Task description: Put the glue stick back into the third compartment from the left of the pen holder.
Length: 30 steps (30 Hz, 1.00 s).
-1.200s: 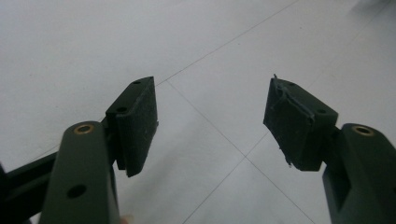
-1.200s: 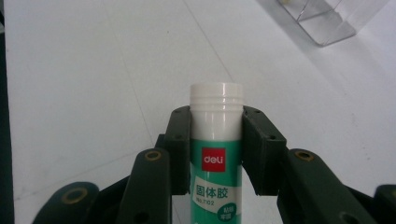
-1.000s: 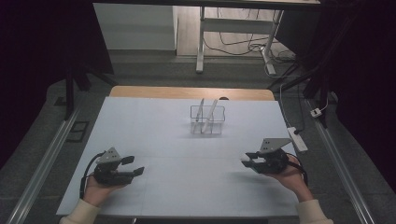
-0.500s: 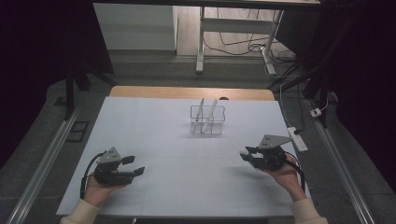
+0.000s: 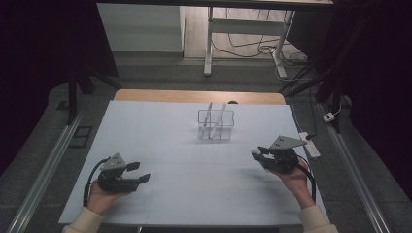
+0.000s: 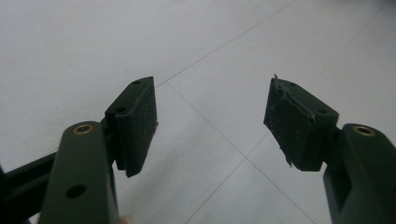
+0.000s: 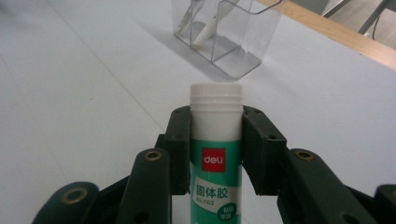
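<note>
Right gripper view: right gripper point(image 7: 216, 140) clamps glue stick point(image 7: 215, 154), long axis aimed at clear holder point(image 7: 233, 35) ahead. Left gripper point(image 6: 210, 121) wide, empty, farther off.

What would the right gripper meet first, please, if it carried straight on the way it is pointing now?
Probably the clear holder: the right gripper, shut on the glue stick, points at it across bare white table. Depth is hard to judge.

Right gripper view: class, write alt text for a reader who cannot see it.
The right gripper clamps a glue stick, white cap forward, green label. Beyond on the white table stands a clear organizer holding pens.
</note>
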### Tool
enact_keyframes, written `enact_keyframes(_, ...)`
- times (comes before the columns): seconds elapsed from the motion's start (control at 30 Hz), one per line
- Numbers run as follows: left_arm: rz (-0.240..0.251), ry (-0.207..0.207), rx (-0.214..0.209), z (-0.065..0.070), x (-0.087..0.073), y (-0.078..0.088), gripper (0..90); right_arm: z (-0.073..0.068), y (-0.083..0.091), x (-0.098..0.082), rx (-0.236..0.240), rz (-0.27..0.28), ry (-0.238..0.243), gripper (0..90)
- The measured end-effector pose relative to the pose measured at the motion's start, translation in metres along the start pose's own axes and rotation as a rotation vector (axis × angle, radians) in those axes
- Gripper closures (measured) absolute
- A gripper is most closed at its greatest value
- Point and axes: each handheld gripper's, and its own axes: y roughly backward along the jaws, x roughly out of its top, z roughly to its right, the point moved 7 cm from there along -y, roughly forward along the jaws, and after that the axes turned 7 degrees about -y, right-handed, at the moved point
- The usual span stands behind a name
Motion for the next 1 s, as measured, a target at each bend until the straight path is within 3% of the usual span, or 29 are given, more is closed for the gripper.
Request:
enact_keyframes(0.73,0.004,0.002,-0.004,-0.001,0.001,0.001,33.9,0.009,-0.007,0.034,-0.049,0.111,-0.07,64.6)
enact_keyframes(1.0,0.006,0.0,-0.005,0.0,0.001,0.001,33.9,0.008,-0.012,0.046,-0.05,0.132,-0.068,64.5)
